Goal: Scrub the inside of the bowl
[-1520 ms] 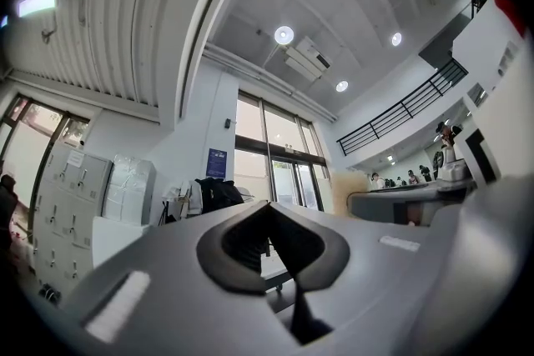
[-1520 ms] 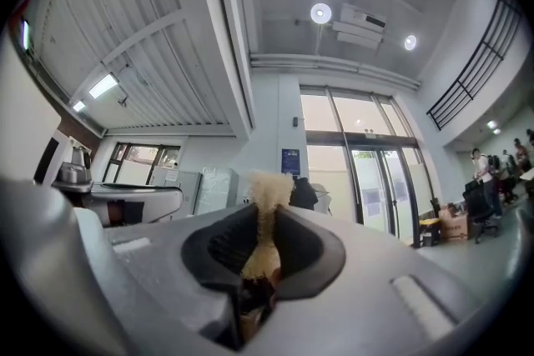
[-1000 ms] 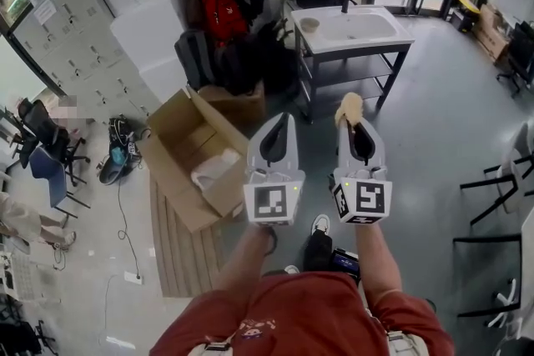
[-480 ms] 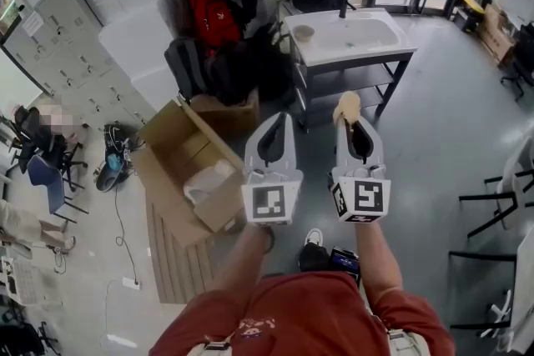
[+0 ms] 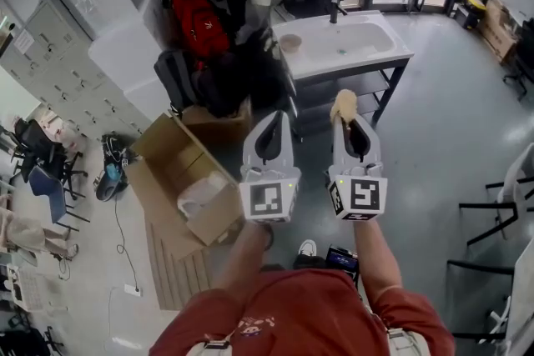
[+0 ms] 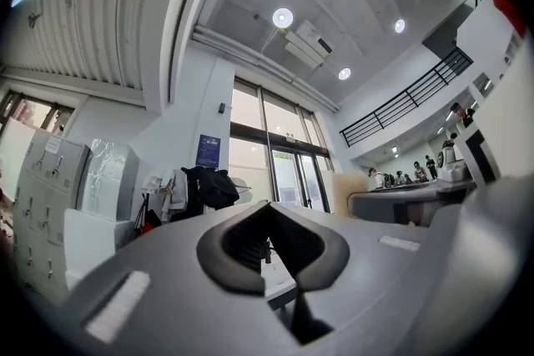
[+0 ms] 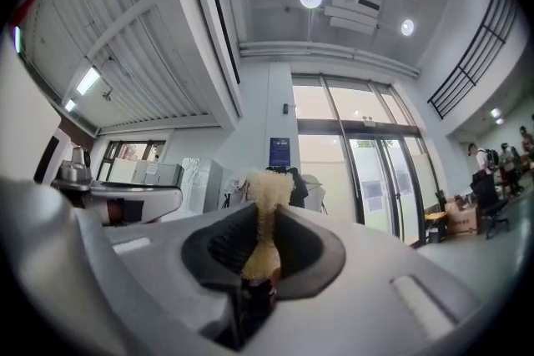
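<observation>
Ahead of both grippers and well apart from them, I see the bowl [image 5: 289, 43] standing on the left corner of the white sink [image 5: 399, 48], beside the basin. My right gripper [image 5: 351, 119] is clamped on a tan scrubber [image 5: 343, 104], whose tuft sticks out past the jaw tips toward the sink. My left gripper [image 5: 272, 125] has its jaws together with nothing between them. Both are held side by side above the grey floor [image 5: 434, 121].
</observation>
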The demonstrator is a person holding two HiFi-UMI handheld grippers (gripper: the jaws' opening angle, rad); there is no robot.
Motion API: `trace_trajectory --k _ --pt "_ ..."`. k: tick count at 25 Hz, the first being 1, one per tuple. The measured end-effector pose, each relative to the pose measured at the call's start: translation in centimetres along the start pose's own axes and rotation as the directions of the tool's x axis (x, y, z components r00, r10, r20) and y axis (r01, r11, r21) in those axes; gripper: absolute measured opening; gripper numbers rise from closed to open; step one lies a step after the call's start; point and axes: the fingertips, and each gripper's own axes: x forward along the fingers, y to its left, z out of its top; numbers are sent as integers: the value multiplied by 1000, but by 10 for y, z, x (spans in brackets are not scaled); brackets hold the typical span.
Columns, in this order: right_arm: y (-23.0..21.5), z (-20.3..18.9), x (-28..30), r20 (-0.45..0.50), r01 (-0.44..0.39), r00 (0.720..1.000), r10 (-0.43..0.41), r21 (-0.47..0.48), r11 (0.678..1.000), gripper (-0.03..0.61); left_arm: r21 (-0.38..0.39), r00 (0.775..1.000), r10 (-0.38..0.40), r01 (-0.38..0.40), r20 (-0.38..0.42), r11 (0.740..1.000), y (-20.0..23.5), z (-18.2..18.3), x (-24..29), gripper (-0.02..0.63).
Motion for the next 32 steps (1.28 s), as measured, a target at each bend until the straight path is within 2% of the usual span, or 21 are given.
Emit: trace_trajectory --k 5,16,24,32 --pt "-33 -4 11 4 4 1000 -4 79 997 49 24 1000 -12 12 3 1000 -19 -7 27 6" --pt "-59 -22 38 2 7 1000 -7 87 996 48 28 1000 -13 13 -6 1000 -25 -23 64 6" --pt "-67 -43 79 -18 5 1000 -3 107 994 49 12 1000 -6 6 -8 1000 -7 -46 101 6" --pt "-51 -66 140 -16 -20 1000 21 94 995 49 17 1000 17 -17 -2 1000 37 -69 136 6"
